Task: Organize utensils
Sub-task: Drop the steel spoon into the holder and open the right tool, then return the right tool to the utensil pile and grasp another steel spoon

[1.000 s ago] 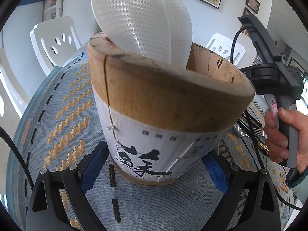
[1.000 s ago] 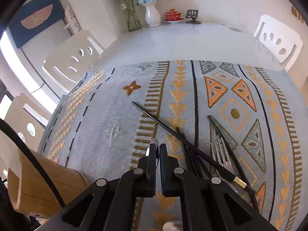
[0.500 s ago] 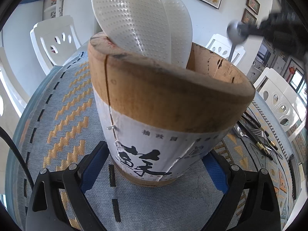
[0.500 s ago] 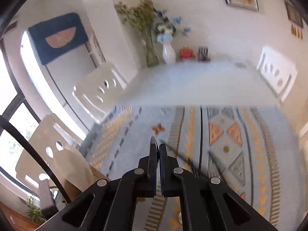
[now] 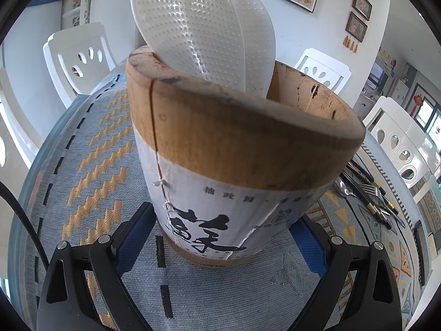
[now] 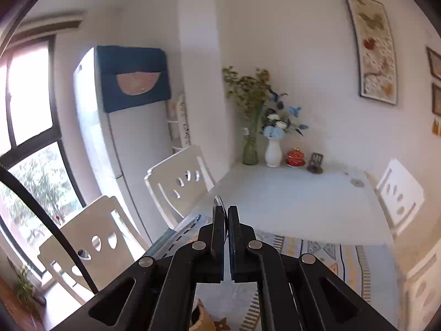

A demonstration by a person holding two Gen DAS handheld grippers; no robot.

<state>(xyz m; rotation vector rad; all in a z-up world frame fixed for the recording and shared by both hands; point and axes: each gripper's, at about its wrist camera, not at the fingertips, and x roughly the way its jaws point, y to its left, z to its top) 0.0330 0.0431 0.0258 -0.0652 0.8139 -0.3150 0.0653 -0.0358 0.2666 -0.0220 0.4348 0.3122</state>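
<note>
A wooden utensil holder (image 5: 234, 143) with a white label stands upright on the patterned cloth, and two white dimpled rice paddles (image 5: 187, 22) stick out of it. My left gripper (image 5: 220, 218) is shut on the holder's lower part, one blue pad on each side. In the right wrist view my right gripper (image 6: 224, 212) is shut, raised above the table and facing the room. The thin metal edge of a spoon (image 6: 218, 200) pokes out between its fingers. Black chopsticks, a fork and other utensils (image 5: 369, 193) lie on the cloth to the right of the holder.
White chairs (image 6: 179, 184) stand around the table (image 6: 289, 201). Two vases with flowers (image 6: 273, 151) and a small red pot (image 6: 295, 157) sit at its far end by the wall. A fridge (image 6: 124, 143) stands at the left.
My right gripper has risen from the cloth with the spoon and tilted up toward the room. It has passed out of the left wrist view. The left gripper and holder have not moved.
</note>
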